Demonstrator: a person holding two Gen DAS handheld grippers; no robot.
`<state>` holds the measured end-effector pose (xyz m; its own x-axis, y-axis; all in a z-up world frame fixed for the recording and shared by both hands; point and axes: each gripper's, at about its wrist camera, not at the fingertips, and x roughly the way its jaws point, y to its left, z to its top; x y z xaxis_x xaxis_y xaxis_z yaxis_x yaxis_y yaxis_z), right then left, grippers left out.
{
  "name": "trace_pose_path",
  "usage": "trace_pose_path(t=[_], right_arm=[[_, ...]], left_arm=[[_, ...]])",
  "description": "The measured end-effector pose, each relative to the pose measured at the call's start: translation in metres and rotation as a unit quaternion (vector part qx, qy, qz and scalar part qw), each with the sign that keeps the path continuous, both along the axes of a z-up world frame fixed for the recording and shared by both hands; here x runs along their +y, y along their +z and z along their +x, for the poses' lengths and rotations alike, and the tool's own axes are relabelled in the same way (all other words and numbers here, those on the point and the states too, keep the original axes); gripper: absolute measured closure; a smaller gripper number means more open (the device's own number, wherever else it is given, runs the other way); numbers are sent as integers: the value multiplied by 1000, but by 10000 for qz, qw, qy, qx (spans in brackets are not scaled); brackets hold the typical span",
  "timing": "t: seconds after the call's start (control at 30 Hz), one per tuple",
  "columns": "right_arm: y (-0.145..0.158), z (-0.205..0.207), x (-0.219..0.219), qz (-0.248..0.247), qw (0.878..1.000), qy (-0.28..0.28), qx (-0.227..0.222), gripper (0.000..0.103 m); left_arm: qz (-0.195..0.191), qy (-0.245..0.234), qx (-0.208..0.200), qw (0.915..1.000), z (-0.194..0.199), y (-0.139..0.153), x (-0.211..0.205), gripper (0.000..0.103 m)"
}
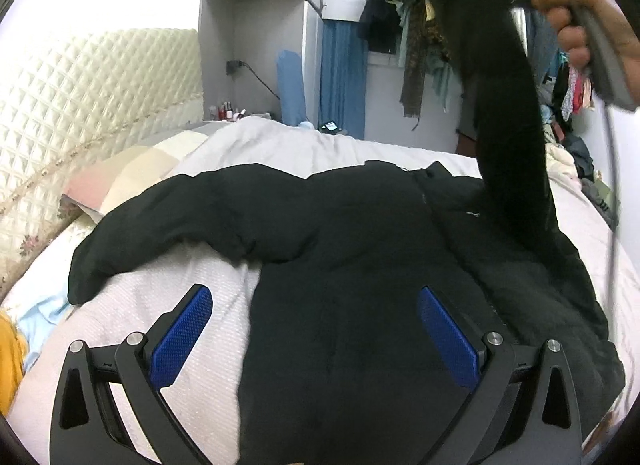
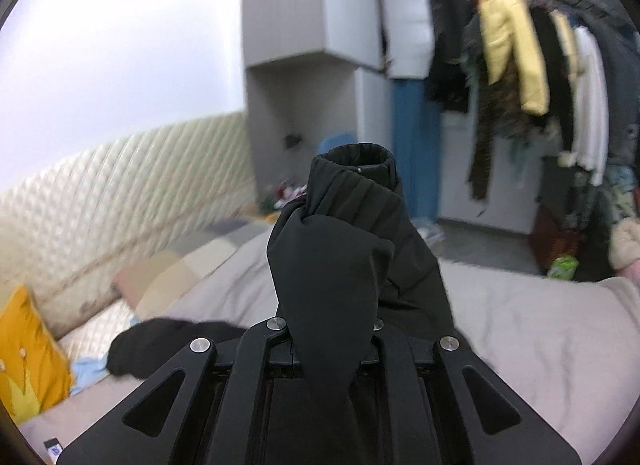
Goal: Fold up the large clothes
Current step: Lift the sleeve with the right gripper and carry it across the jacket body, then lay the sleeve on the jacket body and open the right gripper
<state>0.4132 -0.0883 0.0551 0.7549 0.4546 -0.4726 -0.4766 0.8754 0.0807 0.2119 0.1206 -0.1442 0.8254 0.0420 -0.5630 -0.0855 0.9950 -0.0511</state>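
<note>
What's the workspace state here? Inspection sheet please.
Surface: bed with pale quilted cover.
Job's things: black padded jacket spread on bed; its right sleeve lifted, cuff up.
Clutter: mustard yellow cushion, light blue cloth.
Grippers: left gripper open above jacket; right gripper shut on sleeve.
Cables: grey cable hanging from right gripper.
Surroundings: cream tufted headboard, hanging clothes rack, grey cabinet.

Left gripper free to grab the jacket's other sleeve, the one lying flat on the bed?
Probably yes. The left gripper is open and empty above the black jacket. The flat sleeve lies uncovered on the bed to its left. The right gripper holds the other sleeve well clear.
</note>
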Motion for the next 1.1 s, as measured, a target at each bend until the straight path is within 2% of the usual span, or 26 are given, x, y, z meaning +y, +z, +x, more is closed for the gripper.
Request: trace_pose_path(t=[0.13,0.27,0.4,0.6,0.73,0.83,0.9,0.93,0.97,1.1], right_arm=[[-52,20,45,-140,9970,276,705,93],[-113,39,86,-379,9882,517,1393,92],[-171,49,121,-494,9805,712,1764,87],[-248,60,152,-706,9678,929,2230,82],[-287,64,158,-857,9629,954,2374,80],[-303,64,152,-898,9616,1007,2389,75],[-302,60,150,-757,9619,1184,2344,56],[-299,58,150,-653,9617,1278,2336,40],[-294,56,150,-579,9617,1342,2321,31],[-263,45,139,-415,9656,1453,2115,30]], left_arm=[[-251,121,113,9995,7,-5,18,0],[-459,294,196,9983,13,-11,33,0],[-644,286,165,9974,11,-16,39,0],[-512,273,283,9979,18,-27,38,0],[-532,213,354,9977,21,-34,38,0],[-601,190,369,9973,25,-38,40,0],[-636,210,362,9971,27,-40,42,0],[-616,267,342,9972,27,-40,42,0],[-595,291,327,9973,27,-40,42,0],[-585,244,357,9974,28,-42,36,0]])
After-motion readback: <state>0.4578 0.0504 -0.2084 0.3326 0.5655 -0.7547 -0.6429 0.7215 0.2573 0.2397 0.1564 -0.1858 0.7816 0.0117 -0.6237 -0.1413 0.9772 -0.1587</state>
